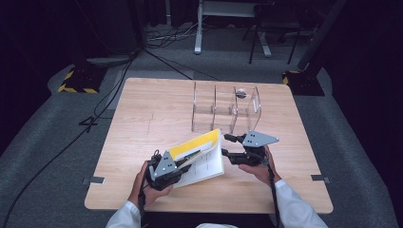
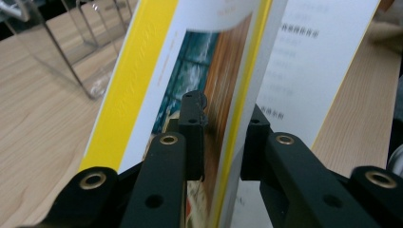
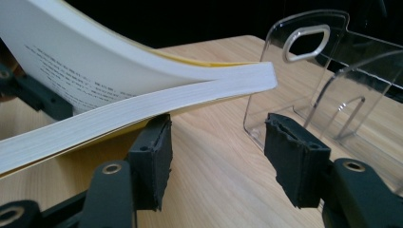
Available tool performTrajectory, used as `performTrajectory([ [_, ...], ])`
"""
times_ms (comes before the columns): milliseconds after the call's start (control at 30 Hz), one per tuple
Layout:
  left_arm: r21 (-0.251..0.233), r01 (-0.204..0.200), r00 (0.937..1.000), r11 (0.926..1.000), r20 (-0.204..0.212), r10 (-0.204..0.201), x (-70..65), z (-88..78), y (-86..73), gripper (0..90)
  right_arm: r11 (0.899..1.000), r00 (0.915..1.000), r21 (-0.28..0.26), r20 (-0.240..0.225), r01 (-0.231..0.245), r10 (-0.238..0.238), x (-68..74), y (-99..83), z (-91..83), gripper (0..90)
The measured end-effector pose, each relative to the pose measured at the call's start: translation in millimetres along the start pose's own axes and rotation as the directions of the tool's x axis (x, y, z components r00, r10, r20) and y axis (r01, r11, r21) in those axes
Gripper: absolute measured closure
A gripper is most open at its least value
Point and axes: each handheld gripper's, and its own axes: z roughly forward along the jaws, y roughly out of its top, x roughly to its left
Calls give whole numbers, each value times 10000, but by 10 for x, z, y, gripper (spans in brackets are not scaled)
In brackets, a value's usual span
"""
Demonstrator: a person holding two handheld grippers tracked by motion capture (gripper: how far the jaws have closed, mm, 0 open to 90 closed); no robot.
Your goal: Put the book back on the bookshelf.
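A thick book (image 1: 205, 164) with a yellow cover lies open near the table's front edge, its front part lifted at a slant. My left gripper (image 1: 189, 159) is shut on that lifted cover and a few pages; in the left gripper view the jaws of my left gripper (image 2: 223, 121) pinch the yellow-edged sheaf of the book (image 2: 142, 71). My right gripper (image 1: 227, 145) sits at the book's right edge. In the right gripper view my right gripper (image 3: 223, 142) stands open with bare table between the pads, and the page block of the book (image 3: 119, 80) curves just above its left pad (image 3: 152, 152).
A clear acrylic divider rack (image 1: 225, 107) stands behind the book on the wooden table (image 1: 152, 104), close to my right gripper; the rack (image 3: 332, 71) is just past the right pad. Cables, a desk frame and stand bases lie on the floor beyond.
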Motion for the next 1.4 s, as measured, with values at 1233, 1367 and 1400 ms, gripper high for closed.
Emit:
performTrajectory([
  [1233, -2259, 518, 9829, 9728, 1838, -97, -155, 636, 303, 695, 9893, 9866, -1231, 1518, 781, -590, -11, 194, -394, 490],
  [1367, -2199, 355, 9861, 9749, 1664, 16, -143, 535, 258, 681, 9889, 9924, -1287, 1079, 736, -599, 43, 188, -342, 425],
  [1400, -2118, 268, 9873, 9769, 1589, 73, -147, 508, 244, 681, 9889, 9924, -1287, 1079, 736, -599, 43, 188, -342, 425],
])
